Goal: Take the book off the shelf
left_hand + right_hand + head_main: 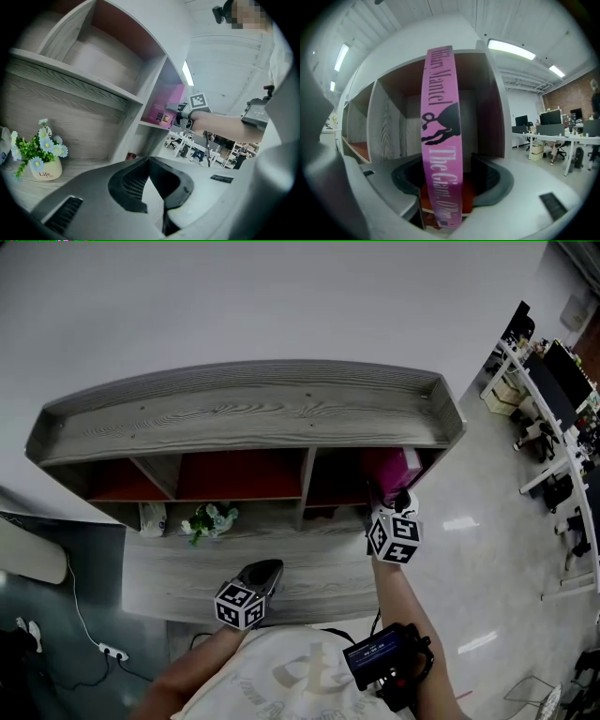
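A pink book (pixel 389 470) stands upright in the right compartment of the grey wooden shelf (pixel 244 409). My right gripper (pixel 400 497) reaches into that compartment. In the right gripper view the book's spine (pixel 440 131) runs between the jaws of the right gripper (pixel 449 164), with a little gap on each side, so the gripper is open. The left gripper (pixel 267 570) hangs low in front of the lower shelf, shut and holding nothing. The left gripper view shows its own tips together (pixel 149 160), and the book (pixel 164 105) with the right gripper (pixel 180 112) at it.
A small pot of flowers (pixel 208 519) and a white object (pixel 153 518) sit in the lower left of the shelf. Office desks (pixel 553 399) stand off to the right. A cable and power strip (pixel 112 651) lie on the floor at the left.
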The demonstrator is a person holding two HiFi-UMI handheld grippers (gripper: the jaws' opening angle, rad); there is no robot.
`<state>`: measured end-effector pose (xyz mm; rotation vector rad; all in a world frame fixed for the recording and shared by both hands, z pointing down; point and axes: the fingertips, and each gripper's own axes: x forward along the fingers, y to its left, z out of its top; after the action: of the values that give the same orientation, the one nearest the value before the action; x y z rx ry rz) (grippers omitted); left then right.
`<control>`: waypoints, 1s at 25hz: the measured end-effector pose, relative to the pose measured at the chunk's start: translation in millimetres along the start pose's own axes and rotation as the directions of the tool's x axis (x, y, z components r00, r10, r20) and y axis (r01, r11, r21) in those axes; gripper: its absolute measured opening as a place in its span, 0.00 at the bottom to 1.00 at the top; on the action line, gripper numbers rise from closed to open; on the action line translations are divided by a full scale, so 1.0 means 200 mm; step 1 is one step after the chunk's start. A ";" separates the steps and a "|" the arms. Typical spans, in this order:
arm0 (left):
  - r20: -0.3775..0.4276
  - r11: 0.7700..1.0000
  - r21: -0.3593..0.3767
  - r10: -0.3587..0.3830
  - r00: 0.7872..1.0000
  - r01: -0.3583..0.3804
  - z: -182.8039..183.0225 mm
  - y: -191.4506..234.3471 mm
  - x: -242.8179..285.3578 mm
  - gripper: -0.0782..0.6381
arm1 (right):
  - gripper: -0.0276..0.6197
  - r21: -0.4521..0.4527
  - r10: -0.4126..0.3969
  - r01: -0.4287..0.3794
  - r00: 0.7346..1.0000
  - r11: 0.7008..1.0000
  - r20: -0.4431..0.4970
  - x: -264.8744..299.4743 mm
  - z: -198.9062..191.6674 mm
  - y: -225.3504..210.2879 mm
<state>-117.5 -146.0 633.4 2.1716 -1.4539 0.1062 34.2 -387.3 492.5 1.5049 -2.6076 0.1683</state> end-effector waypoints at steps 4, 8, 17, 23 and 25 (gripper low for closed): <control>0.005 1.000 -0.002 0.010 1.000 -0.010 0.01 0.02 0.00 0.11 | 0.45 -0.007 -0.015 0.015 1.000 1.000 -0.012 0.04 -0.01 0.00; 0.010 1.000 -0.005 0.018 1.000 -0.018 0.02 0.03 -0.01 0.11 | 0.45 -0.009 -0.021 0.021 1.000 1.000 -0.007 0.06 0.01 0.00; 0.016 0.999 -0.010 0.031 0.999 -0.031 0.03 0.05 0.00 0.11 | 0.30 -0.041 -0.039 0.039 0.999 0.998 0.000 0.09 0.07 -0.01; 0.017 0.999 -0.009 0.035 0.999 -0.035 0.03 0.07 0.00 0.11 | 0.28 -0.040 -0.025 0.025 1.000 0.999 -0.004 0.09 0.06 -0.01; 0.015 0.999 -0.008 0.036 0.999 -0.036 0.03 0.07 0.00 0.11 | 0.28 -0.041 -0.018 0.018 1.000 0.999 -0.003 0.09 0.06 -0.02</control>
<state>-131.1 -152.5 633.8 2.1442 -1.4999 0.0970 27.0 -406.9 483.4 1.5127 -2.5772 0.1146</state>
